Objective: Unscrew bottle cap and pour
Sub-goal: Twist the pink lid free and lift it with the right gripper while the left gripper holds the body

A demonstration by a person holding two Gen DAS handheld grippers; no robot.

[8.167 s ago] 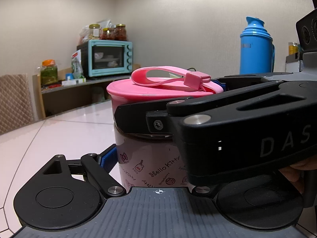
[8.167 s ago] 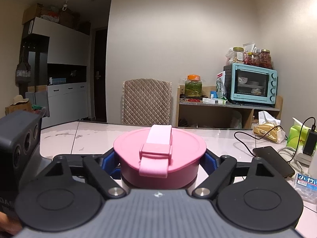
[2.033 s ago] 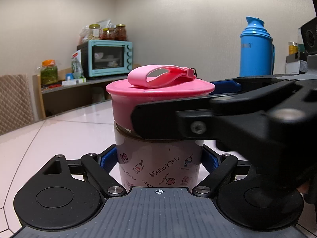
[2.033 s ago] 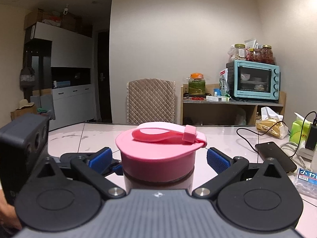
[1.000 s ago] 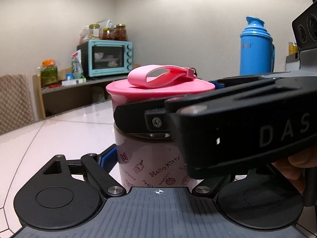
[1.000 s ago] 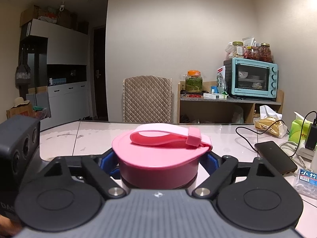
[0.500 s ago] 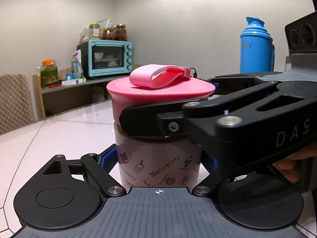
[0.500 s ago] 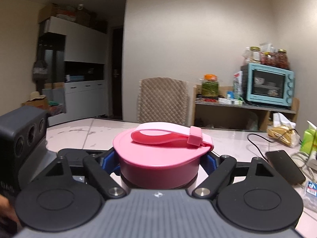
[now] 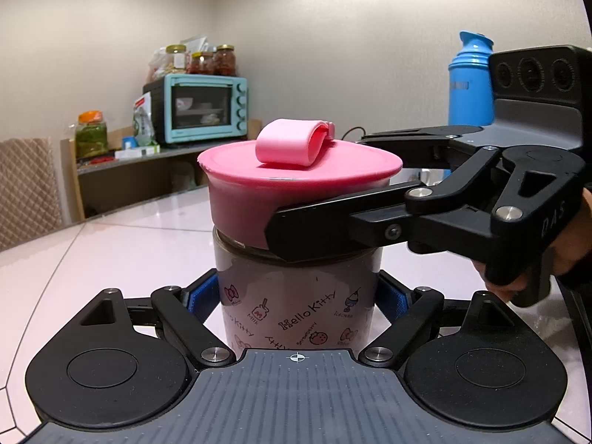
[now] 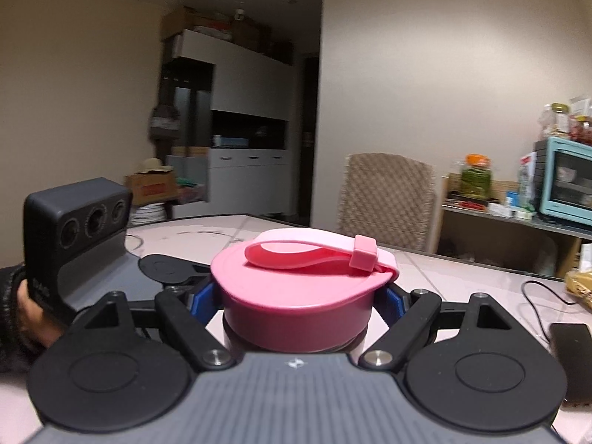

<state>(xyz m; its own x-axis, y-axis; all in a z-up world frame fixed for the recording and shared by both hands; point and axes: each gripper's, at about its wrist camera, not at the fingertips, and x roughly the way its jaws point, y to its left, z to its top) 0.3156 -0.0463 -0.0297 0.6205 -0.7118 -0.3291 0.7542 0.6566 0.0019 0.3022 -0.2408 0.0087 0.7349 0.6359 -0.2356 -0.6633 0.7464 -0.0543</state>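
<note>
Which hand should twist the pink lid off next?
The right one, probably. The right tool is already clamped around the pink lid, while the left tool pinches the bottle body lower down, steadying it.

Beige walls (image 9: 333,37), quilted chair (image 10: 386,199), wooden shelf (image 9: 129,170), white cabinets (image 10: 244,85), dark doorway (image 10: 309,140)

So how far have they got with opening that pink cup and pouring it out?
Both grips are made: the left gripper clamps the Hello Kitty bottle, the right gripper clamps its pink cap. Unscrewing is in hand; the cap still sits on. Lifting it off and pouring remain.
</note>
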